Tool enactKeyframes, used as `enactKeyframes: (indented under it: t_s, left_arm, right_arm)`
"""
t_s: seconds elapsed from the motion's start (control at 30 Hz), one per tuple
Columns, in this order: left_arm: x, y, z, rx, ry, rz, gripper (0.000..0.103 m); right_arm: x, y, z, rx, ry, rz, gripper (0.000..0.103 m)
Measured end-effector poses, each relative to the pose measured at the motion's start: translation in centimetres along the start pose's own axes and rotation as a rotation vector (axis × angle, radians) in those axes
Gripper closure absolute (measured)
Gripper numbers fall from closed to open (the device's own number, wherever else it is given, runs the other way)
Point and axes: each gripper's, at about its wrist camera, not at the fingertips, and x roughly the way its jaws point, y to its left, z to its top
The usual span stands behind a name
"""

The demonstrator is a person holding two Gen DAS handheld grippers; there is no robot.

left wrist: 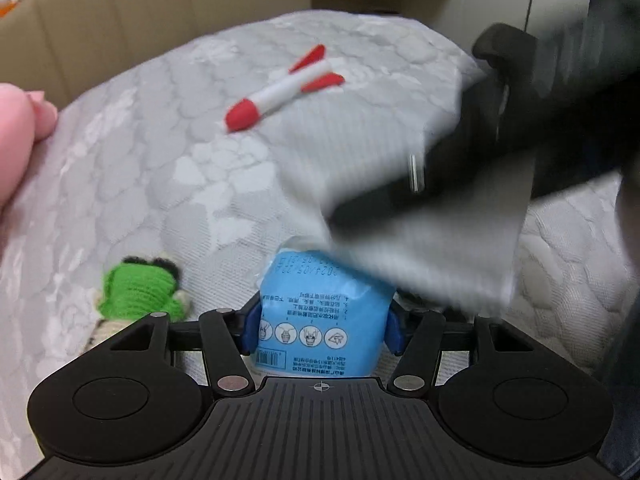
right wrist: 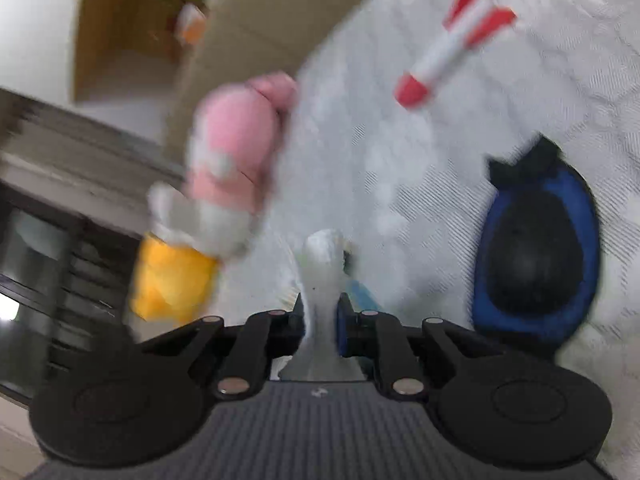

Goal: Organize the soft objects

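While left claw (left wrist: pixel 320 330) clamps blue packet (left wrist: pixel 320 312), right claw (right wrist: pixel 320 322) pinches its white end (right wrist: pixel 322 280).

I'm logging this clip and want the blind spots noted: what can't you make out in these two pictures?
- Left wrist view: the right gripper is a motion-blurred dark shape over the blue packet; its fingers cannot be read.
- Left wrist view: the pink plush toy is cut off by the left edge.
- Left wrist view: the green knitted doll is partly hidden by the left gripper.
- Right wrist view: blur leaves the pale thing between the fingers unidentifiable.
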Motion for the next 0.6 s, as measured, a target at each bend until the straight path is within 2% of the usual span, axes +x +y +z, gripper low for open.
enactKeyframes:
  t_s: [0.17,0.27,0.4,0.5,0.6]
  left_arm:
    - [-0.3,-0.8,0.0,-0.002,-0.039,-0.057,0.042]
    - [-1.1,-1.4,0.8,0.021,-0.108,-0.082,0.041]
    - [-0.6,-3.1,1.8,0.086,-0.156,-0.048,0.04]
    - [0.0,-3.5,2.7,0.096,-0.184,-0.046,0.038]
    - [0.6,-3.6,3.0,0.107,-0.172,-0.046,0.033]
  right_arm:
    - [0.7,-0.8,0.4,-0.031,-0.01,-0.22,0.089]
    - [0.6,-1.3,0.6,-0.028,-0.013,-0.262,0.089]
    - [-0.9,-1.9,1.2,0.04,-0.068,-0.14,0.089]
    - [-2.2,-1.8,1.2,0.048,-0.123,-0.085,0.089]
    - [-2.7,-1.1,1.3,0.032,-0.15,-0.034,0.089]
